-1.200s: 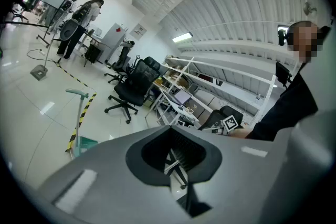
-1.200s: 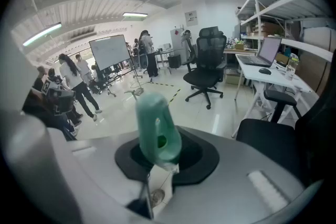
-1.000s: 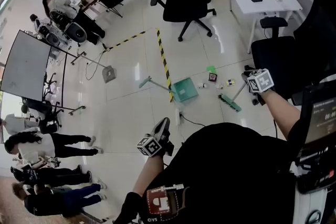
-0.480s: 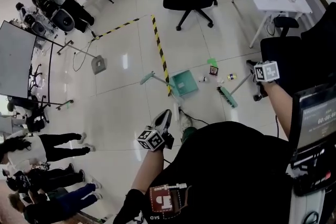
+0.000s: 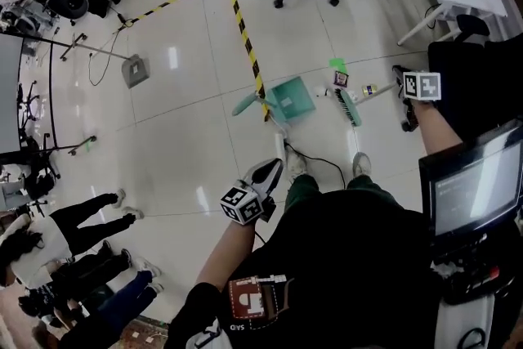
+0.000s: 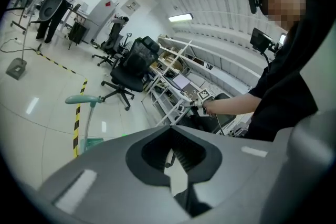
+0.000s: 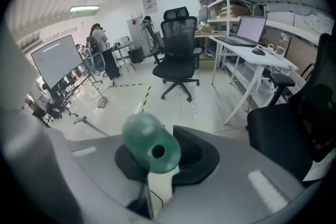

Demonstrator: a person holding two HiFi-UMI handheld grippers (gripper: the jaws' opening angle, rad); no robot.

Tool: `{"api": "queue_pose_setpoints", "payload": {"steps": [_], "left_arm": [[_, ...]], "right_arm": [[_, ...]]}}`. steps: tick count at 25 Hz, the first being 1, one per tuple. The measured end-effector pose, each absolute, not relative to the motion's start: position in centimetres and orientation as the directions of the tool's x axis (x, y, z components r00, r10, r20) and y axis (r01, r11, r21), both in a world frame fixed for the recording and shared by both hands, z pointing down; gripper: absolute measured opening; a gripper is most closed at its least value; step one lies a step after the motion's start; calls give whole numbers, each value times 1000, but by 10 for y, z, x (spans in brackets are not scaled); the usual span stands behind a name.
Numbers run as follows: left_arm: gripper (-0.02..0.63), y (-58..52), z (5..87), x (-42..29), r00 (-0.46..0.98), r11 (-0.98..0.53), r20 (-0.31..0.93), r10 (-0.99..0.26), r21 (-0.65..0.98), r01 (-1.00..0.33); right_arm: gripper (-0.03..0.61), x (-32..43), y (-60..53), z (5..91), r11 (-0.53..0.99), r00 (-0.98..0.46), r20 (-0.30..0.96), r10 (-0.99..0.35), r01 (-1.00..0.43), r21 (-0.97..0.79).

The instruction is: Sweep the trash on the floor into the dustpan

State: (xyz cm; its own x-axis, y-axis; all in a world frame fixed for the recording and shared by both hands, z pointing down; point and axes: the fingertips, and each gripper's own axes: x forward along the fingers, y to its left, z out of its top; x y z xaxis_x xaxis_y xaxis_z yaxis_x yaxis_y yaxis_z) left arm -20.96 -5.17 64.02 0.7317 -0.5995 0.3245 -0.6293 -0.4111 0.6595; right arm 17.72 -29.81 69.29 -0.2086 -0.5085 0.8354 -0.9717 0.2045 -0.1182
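- The right gripper (image 5: 411,86) is clamped on the broom; in the right gripper view the round green handle end (image 7: 151,150) sits between its jaws.
- The person has stepped forward over the last second, and both shoes now show at the foot of the head view; the broom head (image 5: 350,107), which lay nearer the person and apart from the litter, now rests on the floor (image 5: 196,143) among it.
- The trash is in four pieces; a small box (image 5: 341,78) lies just off the far end of the bristles; a white bit (image 5: 326,92) lies on the dustpan side; a yellowish piece (image 5: 368,89) lies on the other side; a green scrap (image 5: 336,63) lies a little beyond the box.
- The green dustpan (image 5: 292,100) stands to the left of the litter, beside the striped floor tape (image 5: 245,45); nothing can be seen inside it, though small pieces would be hard to make out.
- The left gripper (image 5: 263,176) has its jaws together on nothing; it has drawn nearer the dustpan, whose upright handle (image 6: 84,99) stands ahead in the left gripper view, well clear of the jaws.
- Judgement: the approach looks finished and sweeping can start; the white bit and the box are placed for a push leftward to the pan; the yellowish piece sits behind the bristles and will likely need a second pass; the pan is unheld and could slide when struck.
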Motion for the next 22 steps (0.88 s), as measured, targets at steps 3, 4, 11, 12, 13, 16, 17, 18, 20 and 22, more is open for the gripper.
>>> {"api": "queue_pose_setpoints", "payload": {"steps": [3, 4, 11, 12, 13, 16, 17, 18, 20, 22], "left_arm": [[-5, -51, 654, -211, 732, -401, 344, -588, 662, -633], [-5, -51, 657, -211, 727, -394, 346, -594, 663, -637], [-5, -42, 672, -225, 705, -362, 357, -613, 666, -652], [-5, -40, 675, -228, 703, -358, 362, -612, 666, -655], [-5, -38, 677, -231, 701, -352, 364, -614, 668, -656], [-5, -31, 682, -244, 693, -340, 368, -620, 670, -660], [-5, -29, 683, -249, 687, -335, 370, -626, 668, -665], [-5, -27, 684, -255, 679, -328, 370, -634, 667, -669], [-5, -25, 683, -263, 668, -308, 372, -644, 673, -672], [-5, -22, 682, -268, 665, -294, 379, -644, 680, -672]], "right_arm": [[44, 163, -325, 714, 186, -194, 844, -500, -976, -114], [44, 160, -334, 722, 184, -191, 846, -497, -977, -112], [43, 129, -381, 759, 166, -138, 856, -499, -984, -62], [43, 123, -385, 765, 159, -128, 857, -500, -986, -54], [43, 117, -389, 771, 154, -118, 858, -501, -987, -46], [43, 94, -400, 787, 134, -103, 853, -512, -990, -40], [44, 86, -404, 792, 124, -108, 850, -516, -991, -50], [44, 77, -407, 796, 112, -115, 848, -517, -991, -67], [46, 60, -414, 806, 78, -132, 848, -513, -991, -107], [48, 42, -416, 813, 48, -152, 848, -507, -988, -148]]}}
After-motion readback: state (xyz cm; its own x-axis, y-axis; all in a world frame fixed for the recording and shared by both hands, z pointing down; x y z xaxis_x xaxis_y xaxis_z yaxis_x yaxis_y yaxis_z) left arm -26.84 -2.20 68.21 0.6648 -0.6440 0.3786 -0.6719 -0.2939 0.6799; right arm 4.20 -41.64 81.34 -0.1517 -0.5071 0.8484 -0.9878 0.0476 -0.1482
